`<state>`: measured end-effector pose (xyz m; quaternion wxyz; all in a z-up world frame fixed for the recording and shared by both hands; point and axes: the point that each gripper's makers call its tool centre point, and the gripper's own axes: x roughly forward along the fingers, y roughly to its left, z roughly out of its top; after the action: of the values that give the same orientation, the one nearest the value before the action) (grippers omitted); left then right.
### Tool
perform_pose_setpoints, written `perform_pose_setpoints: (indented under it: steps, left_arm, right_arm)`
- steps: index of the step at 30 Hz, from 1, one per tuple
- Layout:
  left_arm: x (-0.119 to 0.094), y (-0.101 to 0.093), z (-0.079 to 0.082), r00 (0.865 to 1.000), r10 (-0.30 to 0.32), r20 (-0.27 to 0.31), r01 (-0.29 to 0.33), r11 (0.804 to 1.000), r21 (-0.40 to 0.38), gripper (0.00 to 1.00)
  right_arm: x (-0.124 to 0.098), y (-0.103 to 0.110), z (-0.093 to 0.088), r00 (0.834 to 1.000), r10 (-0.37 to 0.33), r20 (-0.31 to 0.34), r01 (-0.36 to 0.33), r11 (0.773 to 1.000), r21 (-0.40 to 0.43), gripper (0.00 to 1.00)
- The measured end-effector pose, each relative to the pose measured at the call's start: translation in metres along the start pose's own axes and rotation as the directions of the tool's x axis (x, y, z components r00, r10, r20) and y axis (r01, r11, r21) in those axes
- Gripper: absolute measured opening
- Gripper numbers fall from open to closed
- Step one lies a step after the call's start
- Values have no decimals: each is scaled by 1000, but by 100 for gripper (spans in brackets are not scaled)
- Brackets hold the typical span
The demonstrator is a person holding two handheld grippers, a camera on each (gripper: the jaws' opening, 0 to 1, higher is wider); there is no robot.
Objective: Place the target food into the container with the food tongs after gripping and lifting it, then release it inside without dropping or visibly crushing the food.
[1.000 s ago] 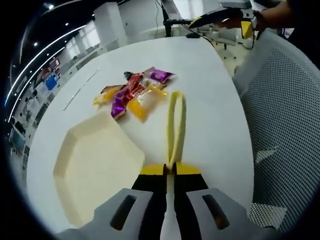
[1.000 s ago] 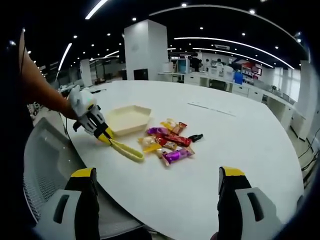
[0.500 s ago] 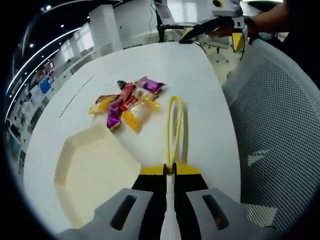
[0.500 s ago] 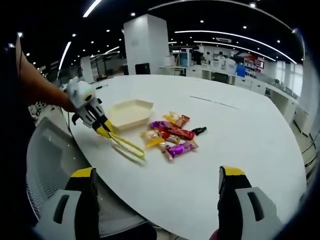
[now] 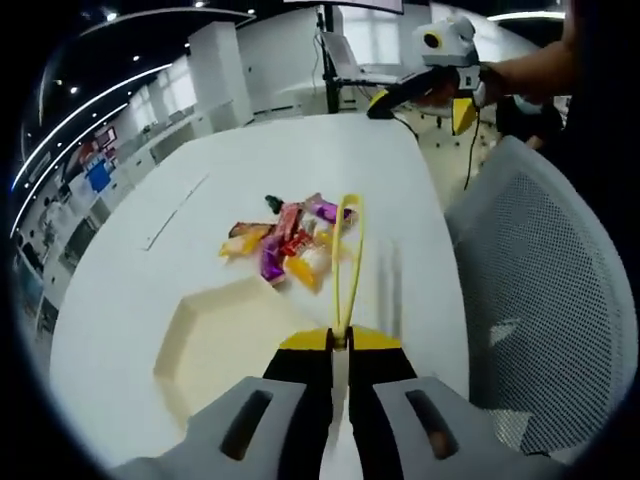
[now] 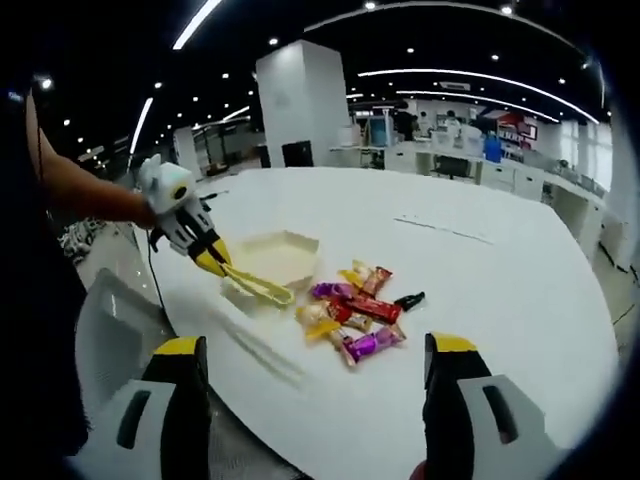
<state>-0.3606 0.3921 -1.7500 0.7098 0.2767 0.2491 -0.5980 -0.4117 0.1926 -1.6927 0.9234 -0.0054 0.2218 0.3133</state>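
In the left gripper view, the left gripper (image 5: 340,345) rose from the bottom centre, its jaws closed tight on the handle end of yellow food tongs (image 5: 347,262), whose two arms ran almost together up the frame with nothing between their tips. Just left of the tong tips, near the centre, lay a pile of wrapped snacks (image 5: 287,242) (purple, red and yellow wrappers) on the white table (image 5: 150,270). A cream container (image 5: 205,335) sat lower left, apart from the pile. In the right gripper view, the right gripper (image 6: 312,365) held its jaws wide apart at the bottom, gripping nothing, with the snacks mid-frame and the container upper left.
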Motion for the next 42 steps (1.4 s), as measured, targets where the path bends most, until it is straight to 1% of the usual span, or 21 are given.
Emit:
perform_pose_setpoints:
  steps: [2, 3, 5, 8, 10, 12, 15, 16, 18, 19, 20, 22, 25, 27, 28, 31, 33, 36, 37, 40, 42]
  left_arm:
    - [-11, 6, 6, 1000, 10, 13, -10, 1000, -2, 0]
    - [-16, 9, 9, 1000, 13, 17, -13, 1000, -2, 0]
    - [-28, 14, 15, 999, 21, 28, -21, 1000, -1, 0]
    - [-48, 23, 26, 999, 25, 47, -25, 1000, -12, 0]
    - [-58, 27, 33, 998, 27, 56, -26, 1000, -16, 0]
    - [-70, 30, 42, 997, 28, 70, -27, 999, -17, 0]
    - [-87, 37, 57, 994, 41, 103, -40, 999, -7, 0]
    - [-91, 39, 61, 993, 42, 108, -42, 999, -5, 0]
    - [-102, 39, 73, 990, 41, 134, -41, 999, -4, 0]
    - [-106, 39, 78, 989, 39, 142, -39, 999, -5, 0]
    - [-111, 39, 84, 988, 34, 151, -32, 999, -14, 0]
    - [-118, 40, 91, 985, 26, 169, -23, 1000, -17, 0]
    - [-129, 43, 101, 980, 23, 197, -20, 1000, -20, 0]
    - [-136, 43, 108, 979, 24, 202, -22, 1000, -12, 0]
    - [-139, 43, 110, 979, 20, 204, -19, 1000, -7, 0]
    - [-150, 40, 120, 975, -6, 223, 7, 1000, -7, 0]
    - [-155, 38, 125, 974, -19, 227, 22, 1000, -8, 0]
    - [-161, 34, 137, 969, -42, 244, 44, 999, -3, 0]
    - [-163, 33, 141, 967, -46, 250, 48, 999, 1, 0]
    - [-170, 31, 158, 958, -66, 279, 64, 998, 15, 0]
    - [-173, 31, 166, 954, -73, 292, 71, 997, 20, 0]
  right_arm:
    - [1, 1, 8, 1000, 16, 8, -16, 1000, -4, 97]
    - [2, 5, 14, 998, 55, 19, -55, 998, -5, 100]
    - [3, 6, 23, 998, 62, 24, -62, 998, -17, 99]
    - [4, 9, 41, 995, 85, 49, -83, 996, -35, 85]
    - [5, 11, 58, 990, 115, 86, -113, 993, -31, 87]
    - [8, 10, 70, 988, 119, 93, -116, 992, -43, 90]
    - [12, 13, 84, 984, 149, 101, -141, 986, -83, 91]
    - [13, 16, 92, 980, 168, 111, -158, 983, -90, 91]
    - [14, 22, 101, 972, 205, 113, -195, 976, -96, 87]
    - [16, 25, 111, 965, 225, 133, -211, 971, -116, 86]
    - [16, 28, 114, 961, 243, 129, -227, 966, -126, 84]
    - [18, 33, 125, 954, 272, 129, -252, 956, -153, 79]
    - [22, 41, 140, 940, 316, 127, -293, 940, -173, 66]
    - [23, 44, 147, 937, 322, 134, -295, 937, -186, 66]
    - [23, 48, 153, 929, 342, 139, -313, 930, -194, 66]
    - [22, 53, 168, 919, 362, 155, -327, 921, -214, 66]
    - [21, 60, 179, 906, 391, 160, -352, 908, -227, 66]
    - [17, 75, 196, 875, 451, 174, -405, 881, -244, 67]
    - [17, 79, 199, 873, 458, 168, -413, 877, -247, 66]
    - [18, 92, 211, 850, 498, 173, -446, 854, -269, 64]
    - [20, 96, 212, 843, 512, 165, -459, 845, -274, 61]
